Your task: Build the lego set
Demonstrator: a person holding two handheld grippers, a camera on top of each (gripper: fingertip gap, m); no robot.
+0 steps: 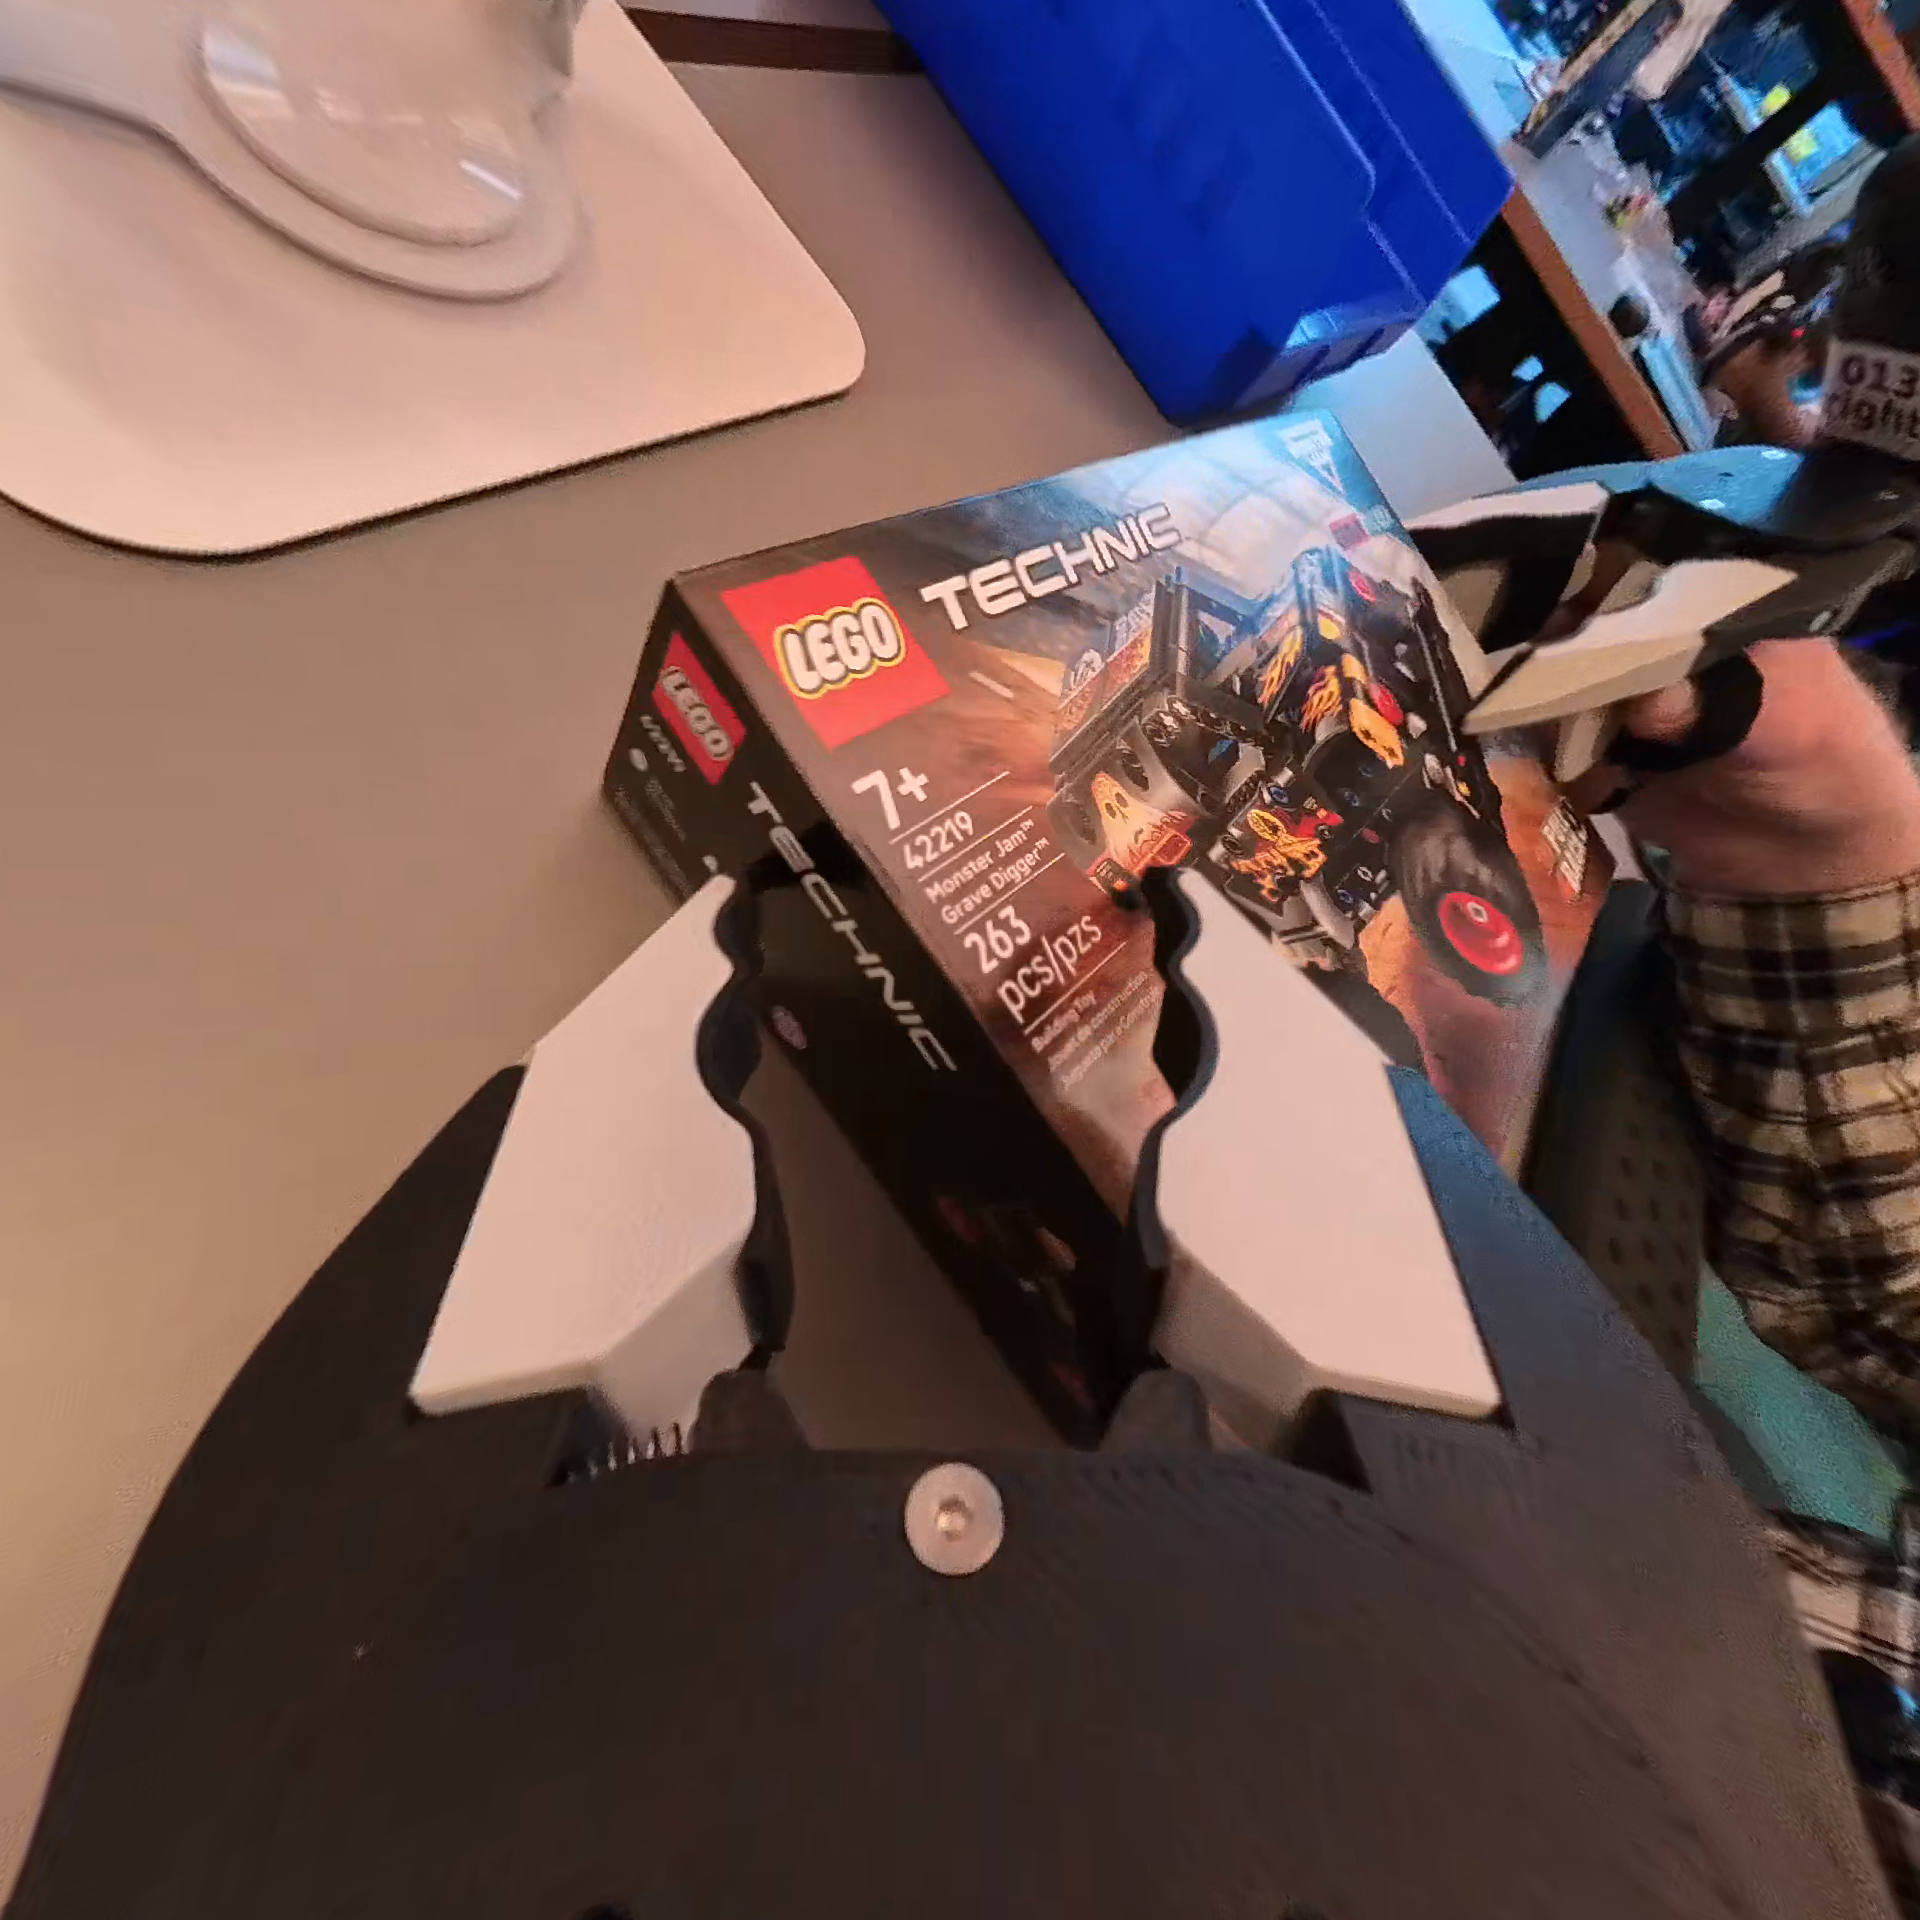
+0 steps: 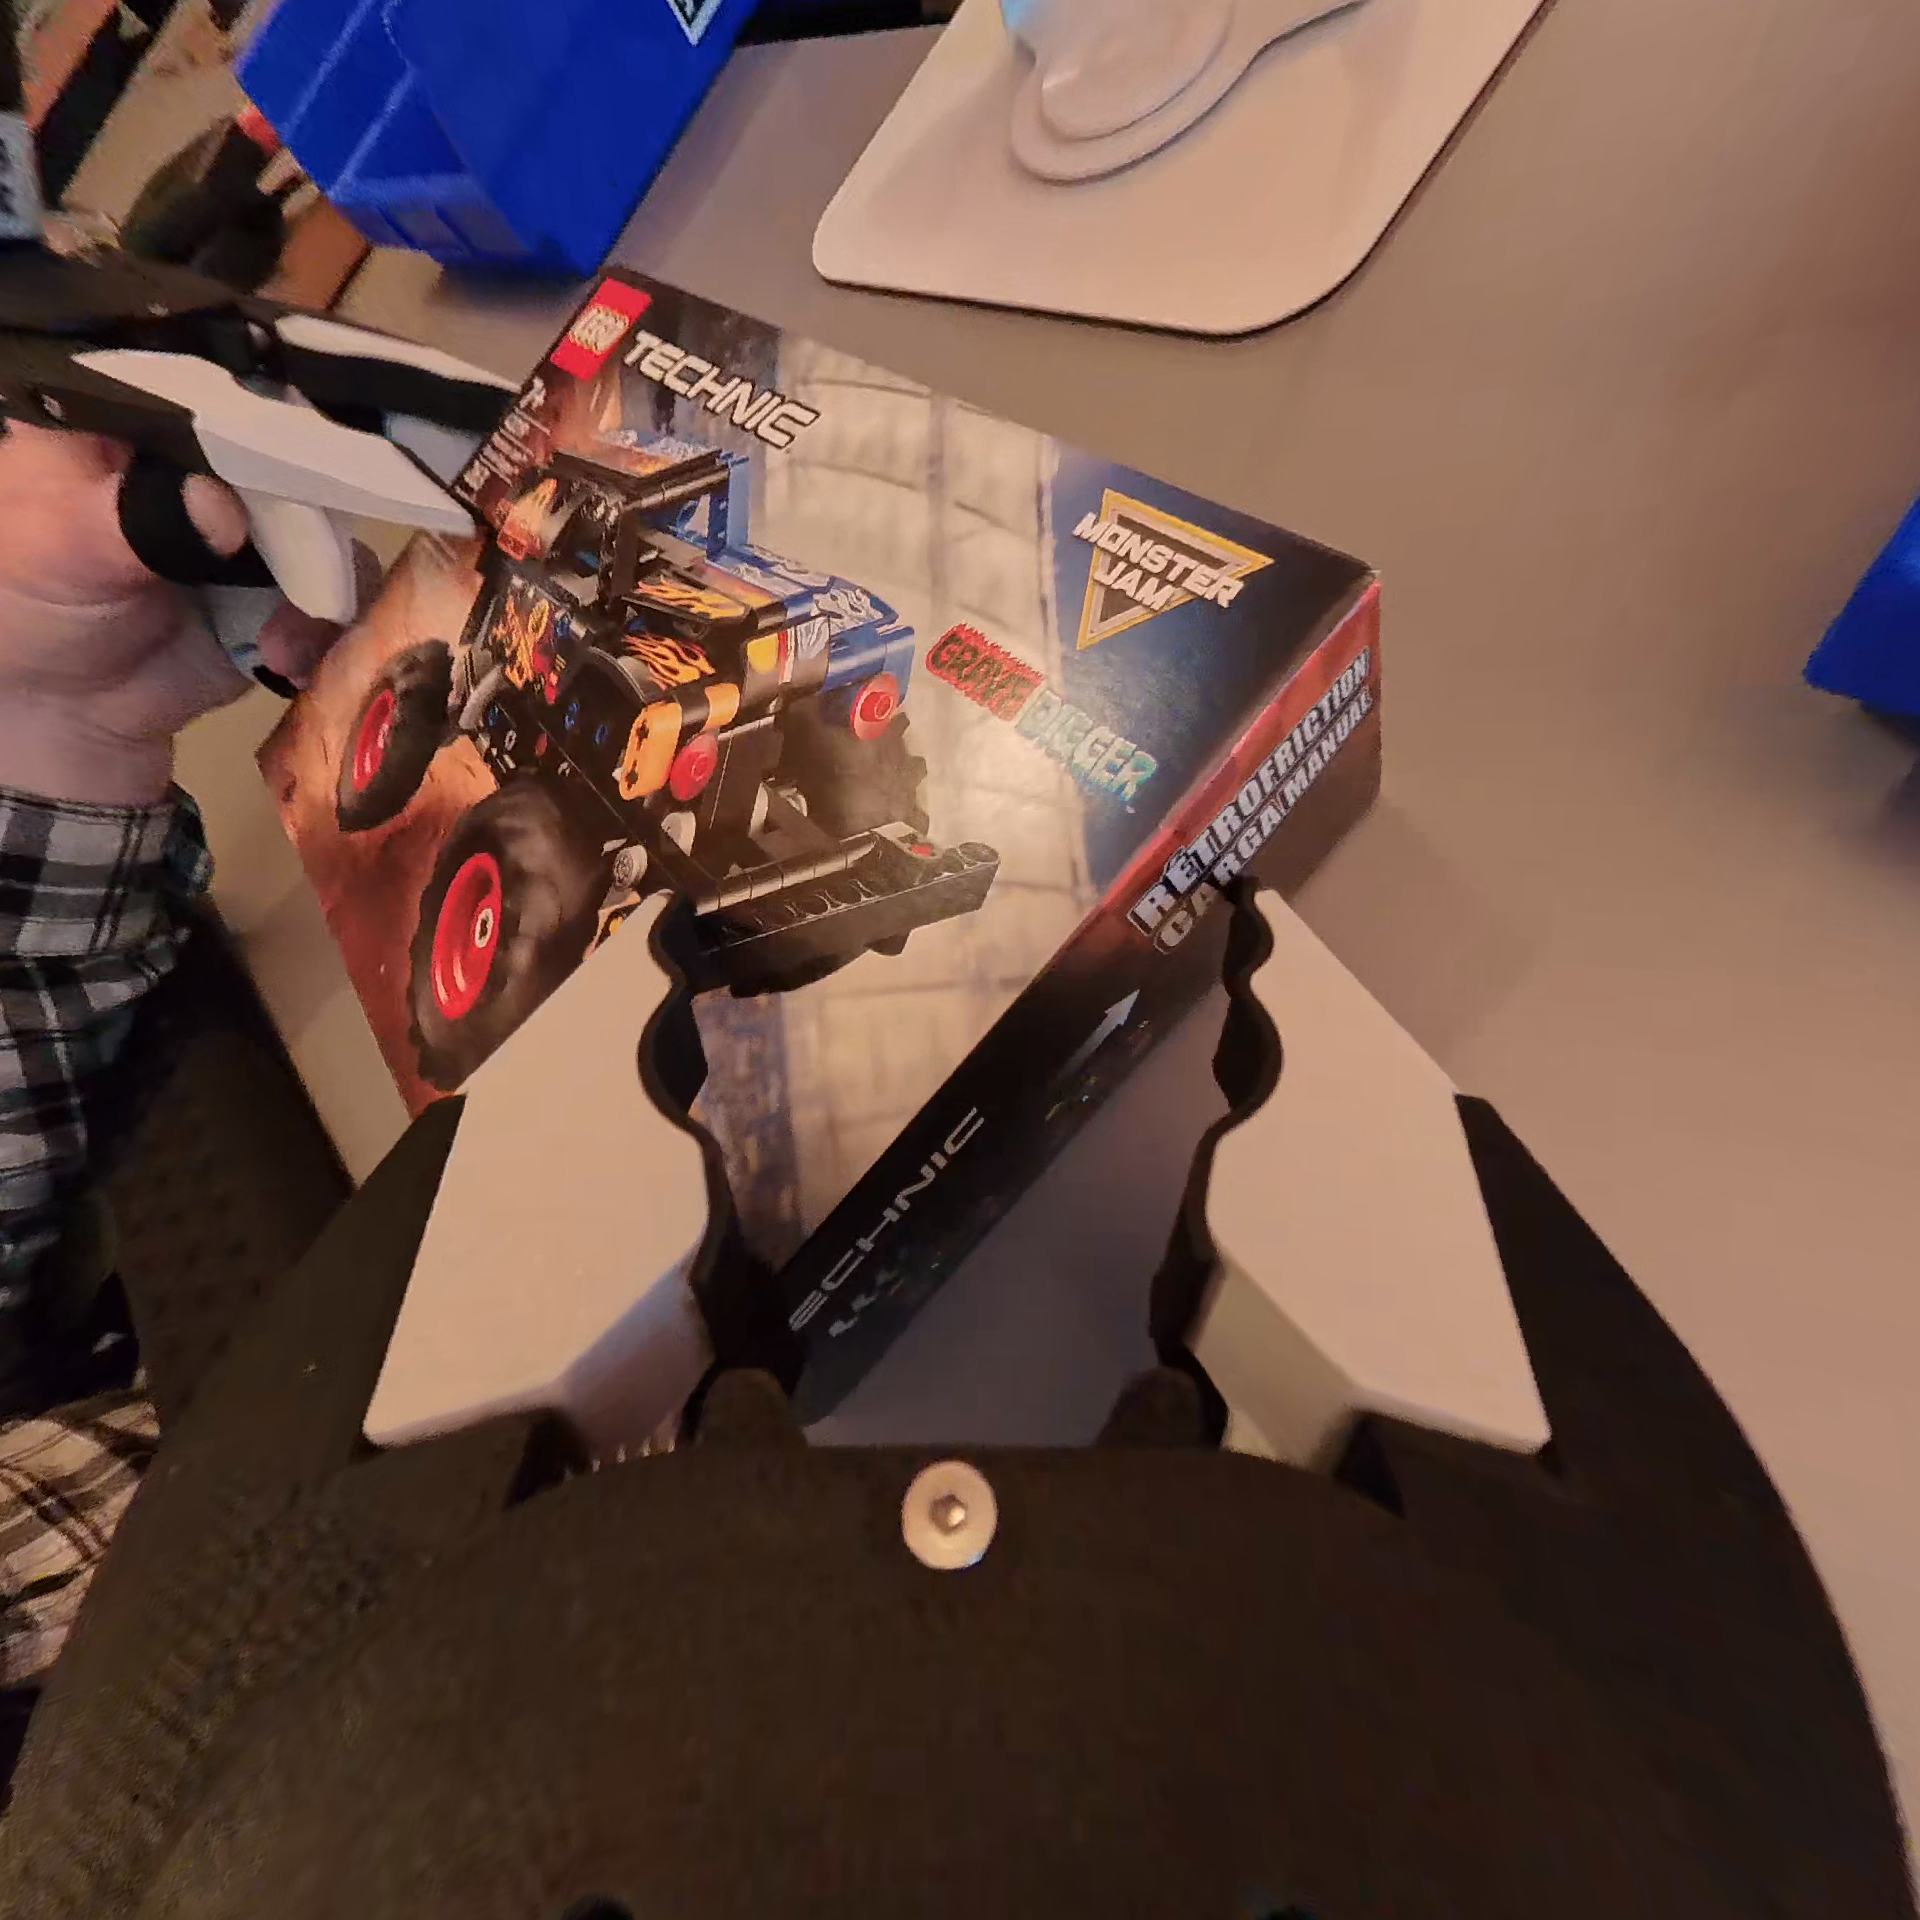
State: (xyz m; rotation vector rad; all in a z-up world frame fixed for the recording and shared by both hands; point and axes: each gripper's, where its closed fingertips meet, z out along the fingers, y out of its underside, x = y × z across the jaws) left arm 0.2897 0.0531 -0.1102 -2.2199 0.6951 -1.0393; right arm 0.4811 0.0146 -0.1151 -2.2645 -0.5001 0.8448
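Note:
The lego set box point(image 1: 1195, 727), printed with a truck on red wheels, is held tilted over the grey table point(image 1: 260, 831). My left gripper point(image 1: 951, 894) is shut on its left end, one finger on the black side panel and one on the front face. My right gripper point(image 2: 951, 914) is shut on the right end of the box point(image 2: 935, 582), across the edge between the front and the end panel. Each gripper also shows in the other's view: the right one in the left wrist view point(image 1: 1475, 623), the left one in the right wrist view point(image 2: 457, 457).
A blue bin point(image 1: 1195, 156) stands at the back of the table. A white mat point(image 1: 416, 343) with a white stand base on it lies beside the bin. Another blue thing point(image 2: 1870, 623) shows at the right edge. A person's plaid sleeve point(image 1: 1787, 1039) is at the table's near side.

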